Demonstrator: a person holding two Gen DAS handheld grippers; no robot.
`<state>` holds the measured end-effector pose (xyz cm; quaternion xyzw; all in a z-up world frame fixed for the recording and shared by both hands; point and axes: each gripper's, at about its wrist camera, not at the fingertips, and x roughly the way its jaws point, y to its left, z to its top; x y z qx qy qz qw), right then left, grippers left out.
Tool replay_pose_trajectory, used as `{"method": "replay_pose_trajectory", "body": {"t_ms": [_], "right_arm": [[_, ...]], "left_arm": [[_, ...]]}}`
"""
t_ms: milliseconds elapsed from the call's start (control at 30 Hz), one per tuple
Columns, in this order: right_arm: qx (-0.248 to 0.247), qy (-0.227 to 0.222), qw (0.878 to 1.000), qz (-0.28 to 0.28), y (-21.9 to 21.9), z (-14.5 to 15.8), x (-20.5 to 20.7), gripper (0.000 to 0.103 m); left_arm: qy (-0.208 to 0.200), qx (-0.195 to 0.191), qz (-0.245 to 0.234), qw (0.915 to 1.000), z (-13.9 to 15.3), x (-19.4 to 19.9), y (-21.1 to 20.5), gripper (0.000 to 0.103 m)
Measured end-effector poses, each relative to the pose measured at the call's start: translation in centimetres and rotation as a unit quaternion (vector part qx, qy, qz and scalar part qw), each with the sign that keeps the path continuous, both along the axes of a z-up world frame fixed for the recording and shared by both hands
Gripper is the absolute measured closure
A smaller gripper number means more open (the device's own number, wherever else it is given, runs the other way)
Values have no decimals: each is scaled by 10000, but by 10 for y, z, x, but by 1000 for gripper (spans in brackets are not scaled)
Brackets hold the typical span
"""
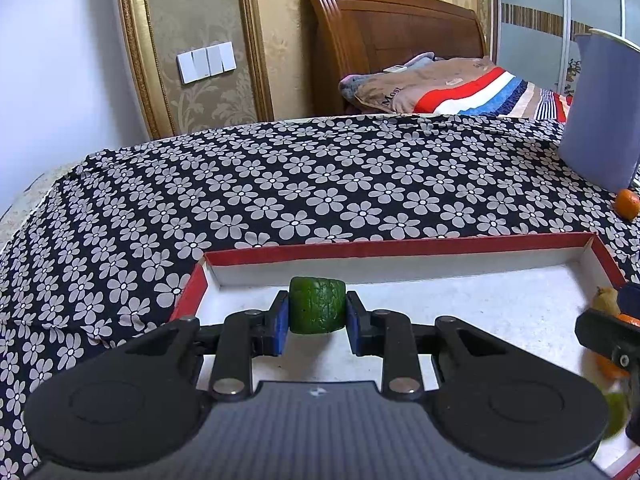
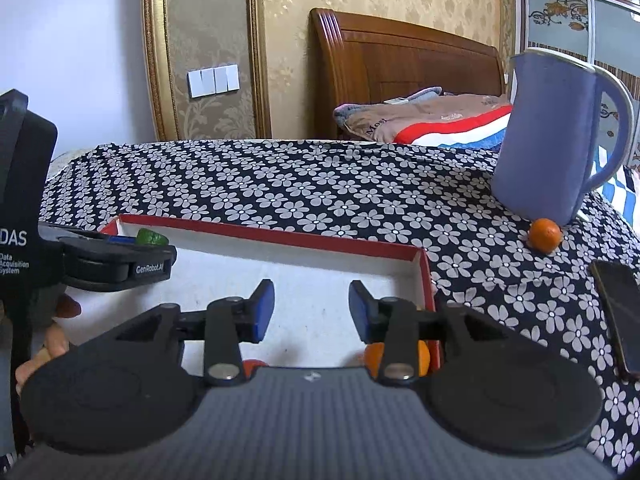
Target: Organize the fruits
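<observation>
My left gripper [image 1: 317, 312] is shut on a dark green fruit [image 1: 317, 306], held over the far left part of a shallow red-rimmed box [image 1: 400, 245] with a white floor. The right wrist view shows that same green fruit [image 2: 150, 237] at the box's far left corner, in the left gripper [image 2: 120, 260]. Over the box's right half, my right gripper [image 2: 312, 312] stands open with nothing between its blue pads. Under its right finger an orange fruit [image 2: 374, 354] lies in the box [image 2: 280, 236], partly hidden. One small orange [image 2: 544, 234] sits on the cloth outside the box.
A tall blue pitcher [image 2: 548, 140] stands on the flowered cloth [image 2: 280, 188] behind the loose orange. A dark phone [image 2: 618, 312] lies at the right edge. More fruit [image 1: 612, 364] shows blurred at the box's right end. A bed with a striped blanket [image 1: 460, 88] lies beyond.
</observation>
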<state>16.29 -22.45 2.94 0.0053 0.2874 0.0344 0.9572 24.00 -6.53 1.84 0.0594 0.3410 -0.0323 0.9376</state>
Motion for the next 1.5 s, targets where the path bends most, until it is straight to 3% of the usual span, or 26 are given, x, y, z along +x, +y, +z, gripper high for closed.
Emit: {"method": "replay_pose_trajectory", "body": {"t_ms": [133, 333, 500, 633, 767, 800, 833, 867, 933, 1100, 1500], "right_arm": [[-40, -42, 10000, 17, 0, 1, -4, 55], [6, -65, 10000, 9, -1, 1, -9, 53], [4, -106, 9999, -15, -2, 0, -14, 45], [27, -164, 9998, -71, -3, 0, -18, 32], [56, -201, 9998, -68, -3, 0, -21, 27], [60, -207, 9997, -64, -3, 0, -22, 25], [52, -218, 9997, -59, -2, 0, -22, 24], [39, -224, 9997, -55, -2, -1, -23, 24], [52, -221, 9997, -38, -1, -1, -23, 24], [84, -211, 9997, -25, -1, -2, -25, 24], [186, -304, 9994, -41, -1, 0, -39, 16]], "left_arm": [[39, -27, 4, 10000, -1, 1, -1, 75], [156, -134, 51, 9998, -2, 3, 1, 75], [192, -200, 175, 9995, -2, 3, 7, 75], [251, -338, 180, 9990, -2, 1, 12, 75], [250, -490, 161, 9984, 2, -2, 17, 73], [211, -549, 137, 9982, 4, -3, 18, 71], [164, -609, 121, 9979, 7, -5, 20, 53], [91, -629, 150, 9979, 10, -7, 21, 28], [-209, -557, 238, 9979, 18, -14, 21, 15], [-554, -187, 219, 9980, 30, -28, 13, 15], [-470, -104, 181, 9987, 31, -60, 7, 15]]}}
